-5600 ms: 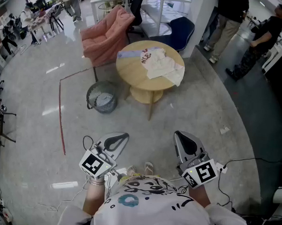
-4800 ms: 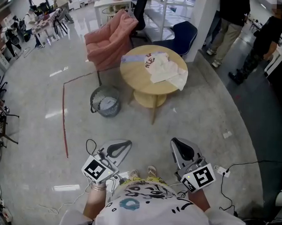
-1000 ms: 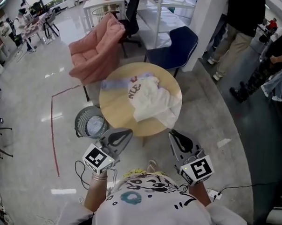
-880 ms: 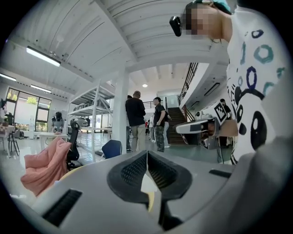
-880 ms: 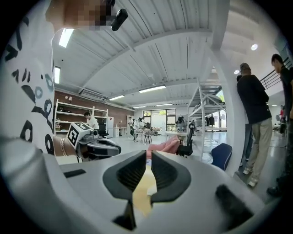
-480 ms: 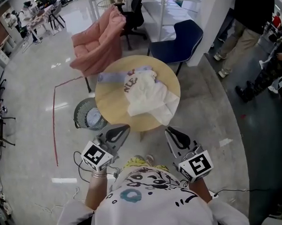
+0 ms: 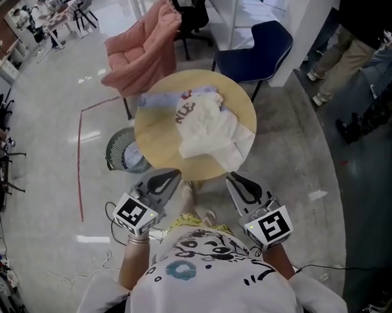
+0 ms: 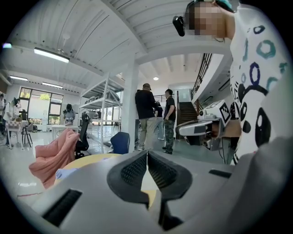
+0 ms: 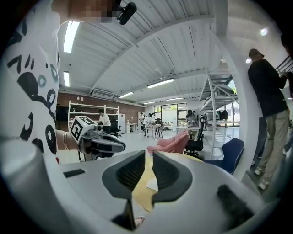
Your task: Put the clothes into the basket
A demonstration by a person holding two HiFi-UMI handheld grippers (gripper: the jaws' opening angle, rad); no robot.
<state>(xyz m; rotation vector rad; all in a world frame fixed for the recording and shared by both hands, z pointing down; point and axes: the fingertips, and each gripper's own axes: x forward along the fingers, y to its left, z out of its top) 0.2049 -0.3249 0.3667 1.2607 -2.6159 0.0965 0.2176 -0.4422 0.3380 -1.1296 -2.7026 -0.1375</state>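
Here, left gripper (image 7: 169,176) and right gripper (image 7: 234,180), jaws together and empty, hang at the near edge of the round table (image 7: 154,154); white clothes (image 7: 207,124) lie heaped on it, the basket (image 7: 113,146) on the floor beside; jaws likely must part before pinching a thick fold.

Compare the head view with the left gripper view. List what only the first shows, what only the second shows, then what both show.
Only the head view: the mesh basket, standing on the floor beside the table.

Only the left gripper view: a close look at the left gripper, its fingers pressed together with nothing between them, plus the ceiling and a metal shelf rack.

Both: the round table, the pink chair, the blue chair and the right gripper.
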